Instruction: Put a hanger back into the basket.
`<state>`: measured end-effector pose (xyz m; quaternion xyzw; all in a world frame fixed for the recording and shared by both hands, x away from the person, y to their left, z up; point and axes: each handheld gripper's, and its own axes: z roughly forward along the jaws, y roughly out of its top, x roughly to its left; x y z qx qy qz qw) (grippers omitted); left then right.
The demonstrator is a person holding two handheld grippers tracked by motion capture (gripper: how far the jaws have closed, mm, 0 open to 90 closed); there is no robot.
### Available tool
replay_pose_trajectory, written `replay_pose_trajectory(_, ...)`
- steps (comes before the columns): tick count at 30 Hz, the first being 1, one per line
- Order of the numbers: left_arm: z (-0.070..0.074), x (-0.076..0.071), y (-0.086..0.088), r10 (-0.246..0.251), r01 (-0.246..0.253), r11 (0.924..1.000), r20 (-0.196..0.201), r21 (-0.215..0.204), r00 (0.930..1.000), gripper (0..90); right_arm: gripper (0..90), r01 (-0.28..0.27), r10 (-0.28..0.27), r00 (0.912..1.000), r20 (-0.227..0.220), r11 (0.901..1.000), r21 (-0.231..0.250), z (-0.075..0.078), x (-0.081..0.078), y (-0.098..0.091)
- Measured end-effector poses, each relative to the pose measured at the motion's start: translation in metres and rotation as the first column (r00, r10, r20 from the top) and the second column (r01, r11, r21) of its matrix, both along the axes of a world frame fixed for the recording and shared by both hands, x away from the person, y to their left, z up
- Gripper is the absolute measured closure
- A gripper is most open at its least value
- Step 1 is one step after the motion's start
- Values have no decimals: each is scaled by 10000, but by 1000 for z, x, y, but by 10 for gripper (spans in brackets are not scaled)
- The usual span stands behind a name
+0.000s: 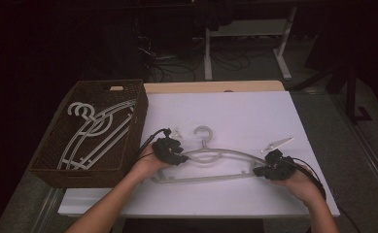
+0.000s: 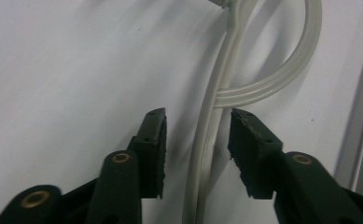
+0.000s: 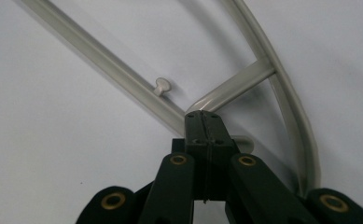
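Note:
A pale grey plastic hanger (image 1: 215, 154) lies flat on the white tabletop (image 1: 235, 111), its hook pointing away from me. My left gripper (image 1: 179, 156) is at the hanger's left shoulder. In the left gripper view its jaws (image 2: 197, 116) stand apart on either side of the hanger's arm (image 2: 212, 135), with a gap between each pad and the plastic. My right gripper (image 1: 262, 170) is at the hanger's right end. In the right gripper view it (image 3: 205, 114) is pressed shut where the hanger's lower bar (image 3: 118, 70) runs into the jaw tips.
A dark woven basket (image 1: 138, 126) stands at the left of the table with several similar hangers (image 1: 94, 126) in it. Two small clear clips lie on the tabletop, one (image 1: 177, 132) near the hook and one (image 1: 278, 143) beyond the right gripper.

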<state>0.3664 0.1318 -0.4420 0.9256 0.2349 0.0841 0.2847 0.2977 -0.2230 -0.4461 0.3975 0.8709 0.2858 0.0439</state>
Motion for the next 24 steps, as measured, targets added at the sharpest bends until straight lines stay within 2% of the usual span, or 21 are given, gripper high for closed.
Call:
replay_pose_trajectory(7,-2,0,-4,-258,250,9993,296,265,9992,754,894,-16,16,10000,-29,10000,-1,-1,0,0)
replay_pose_trajectory(11,-1,-2,-5,-467,439,9978,557,498,9974,777,894,-35,35,10000,-8,10000,-1,-1,0,0)
replay_pose_trajectory(14,1,-2,-4,-582,554,9972,555,500,9968,786,893,-58,57,9999,143,9999,98,0,0,-1)
replay_pose_trajectory(16,0,-2,-4,-654,637,9971,399,421,9971,805,892,-38,37,9996,279,10000,59,1,0,-2)
replay_pose_trajectory(19,0,-1,-3,-292,290,9995,293,82,9991,816,866,56,-61,9991,422,9999,101,3,2,-4)
replay_pose_trajectory(24,5,0,1,65,-59,9998,358,-168,9993,817,754,92,-122,9975,698,9990,441,9,2,-6)
